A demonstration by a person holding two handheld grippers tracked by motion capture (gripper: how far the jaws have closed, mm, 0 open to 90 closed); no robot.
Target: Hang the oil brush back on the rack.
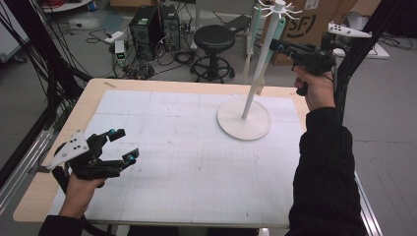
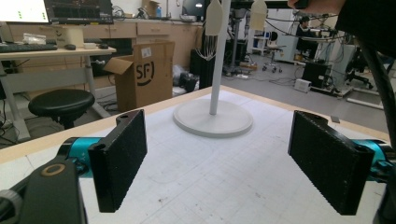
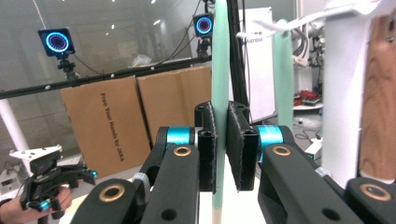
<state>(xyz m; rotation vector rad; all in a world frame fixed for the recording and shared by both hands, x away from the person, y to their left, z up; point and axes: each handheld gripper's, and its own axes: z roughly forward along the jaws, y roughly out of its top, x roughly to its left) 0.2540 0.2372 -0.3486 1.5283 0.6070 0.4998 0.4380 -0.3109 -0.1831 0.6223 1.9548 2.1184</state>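
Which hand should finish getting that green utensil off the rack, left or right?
Right. The right gripper is already shut on the green utensil hanging by the rack's pole. The left gripper is open and empty, low over the mat at the near left, far from the rack.

**Matt plastic, pale wood, gridded sheet**

The right gripper (image 3: 221, 149) has matt black plastic arms, brass-coloured rivets, glossy teal collars and rough, grainy black pads. It pinches a smooth mint-green utensil handle (image 3: 220, 70) that looks like silicone or plastic. The white rack (image 1: 244, 118) looks like matt painted metal or plastic, its round base smooth. The left gripper (image 1: 123, 145) carries the same rough pads (image 2: 122, 156). The tabletop (image 1: 98, 88) has a pale wood edge, under a scuffed matt white gridded sheet (image 1: 187, 162). A brown wooden handle (image 3: 379, 93) shows grain.
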